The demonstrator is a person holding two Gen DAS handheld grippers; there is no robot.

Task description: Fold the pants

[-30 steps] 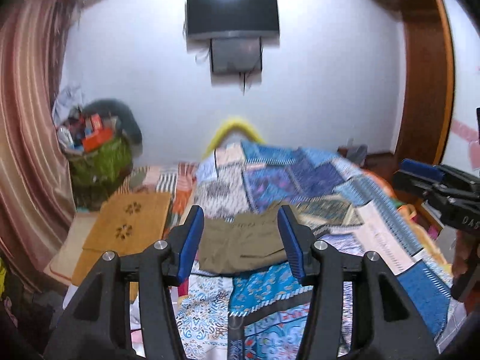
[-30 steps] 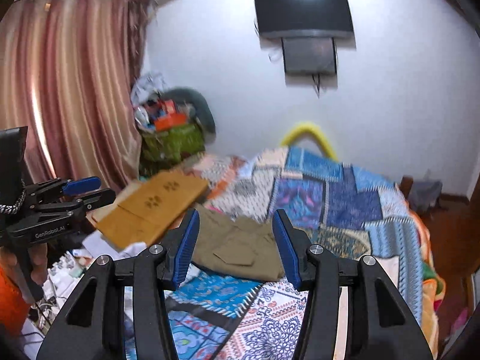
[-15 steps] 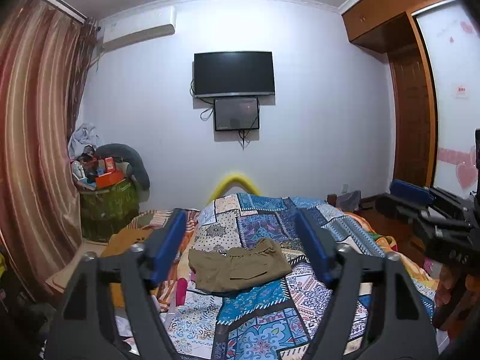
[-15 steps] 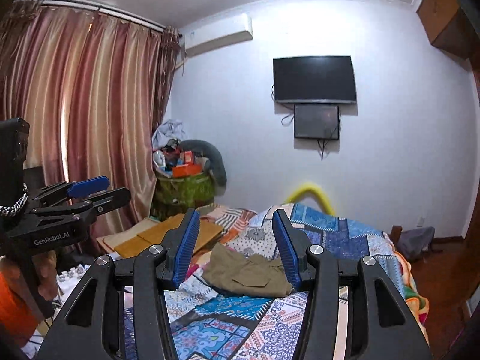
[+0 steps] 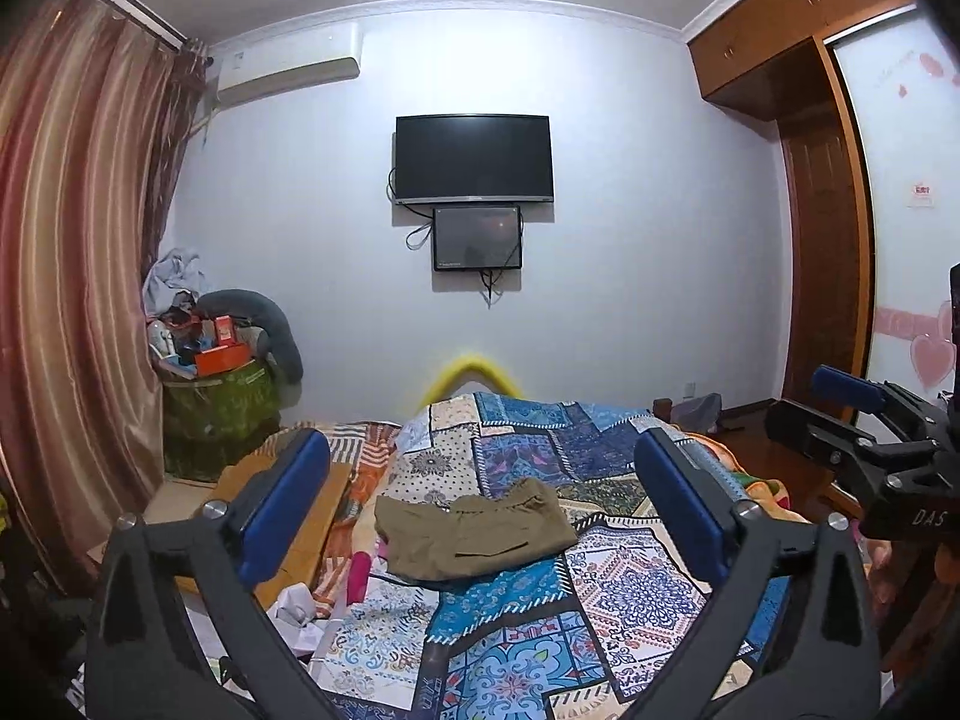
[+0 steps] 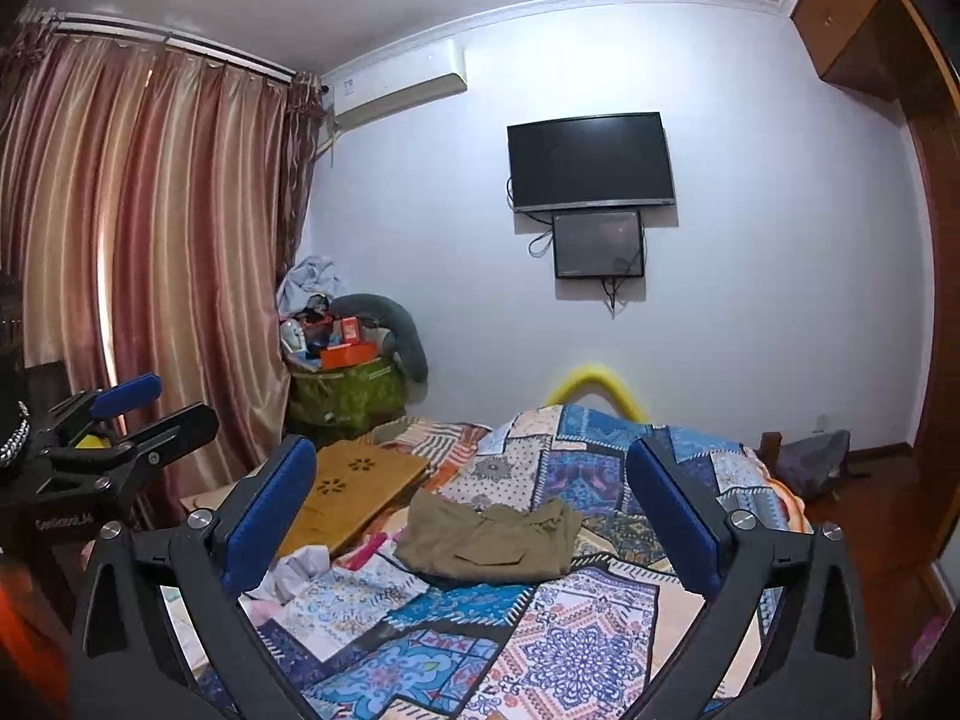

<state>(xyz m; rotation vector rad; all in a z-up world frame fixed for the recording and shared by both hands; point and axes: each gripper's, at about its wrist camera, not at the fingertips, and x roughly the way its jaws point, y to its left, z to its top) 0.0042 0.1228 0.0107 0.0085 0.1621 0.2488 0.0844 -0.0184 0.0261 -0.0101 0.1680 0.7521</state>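
I have pulled both my tongs back and up from the bed (image 5: 516, 618). A second ago the folded pants (image 5: 474, 531) looked big between my fingers; now they look small and far off. My left tongs (image 5: 480, 504) have opened wide. My right tongs (image 6: 471, 507) have opened wide too. Now I can see the TV (image 5: 474, 159) and the ceiling.

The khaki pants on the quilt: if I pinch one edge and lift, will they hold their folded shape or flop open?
The khaki pants lie in a soft, rumpled bundle with creased layers, so they will probably sag and unfold from a one-edge pinch. Pushed, they may well drag and bunch on the patchwork quilt rather than slide. Both the left gripper and right gripper are open, away from the cloth.
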